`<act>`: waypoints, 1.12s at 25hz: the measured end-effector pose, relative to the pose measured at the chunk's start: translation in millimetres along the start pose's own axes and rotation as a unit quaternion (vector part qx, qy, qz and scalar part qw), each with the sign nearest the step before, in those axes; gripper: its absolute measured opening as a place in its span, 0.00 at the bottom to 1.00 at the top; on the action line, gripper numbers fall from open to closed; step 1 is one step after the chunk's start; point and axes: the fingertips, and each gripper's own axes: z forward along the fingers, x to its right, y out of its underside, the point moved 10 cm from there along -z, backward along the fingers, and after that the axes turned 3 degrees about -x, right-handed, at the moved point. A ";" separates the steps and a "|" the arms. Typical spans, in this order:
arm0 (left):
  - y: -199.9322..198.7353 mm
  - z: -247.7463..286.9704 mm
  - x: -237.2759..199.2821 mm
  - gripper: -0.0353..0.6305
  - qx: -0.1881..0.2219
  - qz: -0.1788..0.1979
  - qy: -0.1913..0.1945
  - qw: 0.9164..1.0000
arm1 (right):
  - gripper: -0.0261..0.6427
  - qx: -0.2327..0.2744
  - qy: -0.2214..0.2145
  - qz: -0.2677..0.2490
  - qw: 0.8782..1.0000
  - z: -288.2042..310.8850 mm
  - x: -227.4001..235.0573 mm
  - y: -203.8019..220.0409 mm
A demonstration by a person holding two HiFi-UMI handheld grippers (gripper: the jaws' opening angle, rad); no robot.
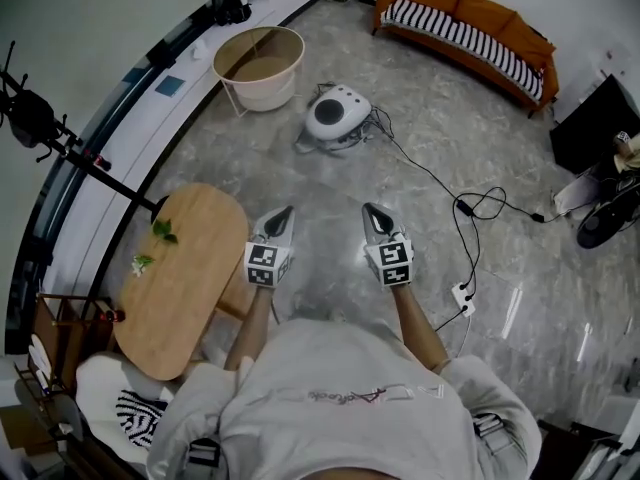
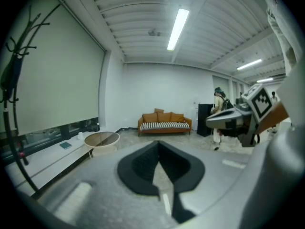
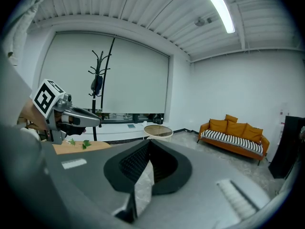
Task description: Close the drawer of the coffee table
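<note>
The oval wooden coffee table (image 1: 180,278) stands at the left of the head view, with a green sprig (image 1: 163,231) on its top. A wooden part (image 1: 238,290) juts out from under its right edge, beside my left arm; whether it is the drawer I cannot tell. My left gripper (image 1: 281,218) hovers over the floor just right of the table, jaws together and holding nothing. My right gripper (image 1: 374,215) is level with it, a little further right, also shut and empty. The left gripper view shows shut jaws (image 2: 158,144) pointing across the room. In the right gripper view the shut jaws (image 3: 149,143) point the same way, with the table (image 3: 81,147) at the left.
A round cream basket table (image 1: 260,66) and a white round appliance (image 1: 338,113) stand ahead on the marble floor. Cables run to a power strip (image 1: 462,298) at the right. An orange striped sofa (image 1: 465,28) lines the far wall. A black coat rack (image 1: 60,138) stands left.
</note>
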 end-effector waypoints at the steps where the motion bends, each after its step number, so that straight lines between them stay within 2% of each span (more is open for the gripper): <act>1: -1.8 0.4 -6.2 0.05 0.002 0.001 0.000 1.000 | 0.04 0.001 0.001 -0.001 1.000 5.6 -1.1 -3.7; 4: -2.2 -5.6 -30.2 0.05 0.006 -0.002 -0.014 1.000 | 0.05 0.006 -0.005 -0.005 1.000 26.6 -10.1 -16.8; 9: 6.2 -31.2 -75.0 0.05 0.011 -0.020 -0.062 0.998 | 0.04 0.009 -0.035 -0.023 0.999 66.1 -34.4 -36.8; 15: 17.9 -86.7 -128.5 0.05 0.024 -0.046 -0.143 0.988 | 0.05 0.022 -0.102 -0.050 0.993 120.7 -85.2 -70.4; 22: 53.0 -178.3 -174.9 0.05 0.029 -0.086 -0.247 0.965 | 0.04 0.032 -0.196 -0.089 0.976 169.2 -177.9 -97.6; 28: 76.1 -247.6 -190.5 0.05 0.027 -0.106 -0.333 0.937 | 0.04 0.045 -0.283 -0.124 0.950 198.2 -253.7 -110.7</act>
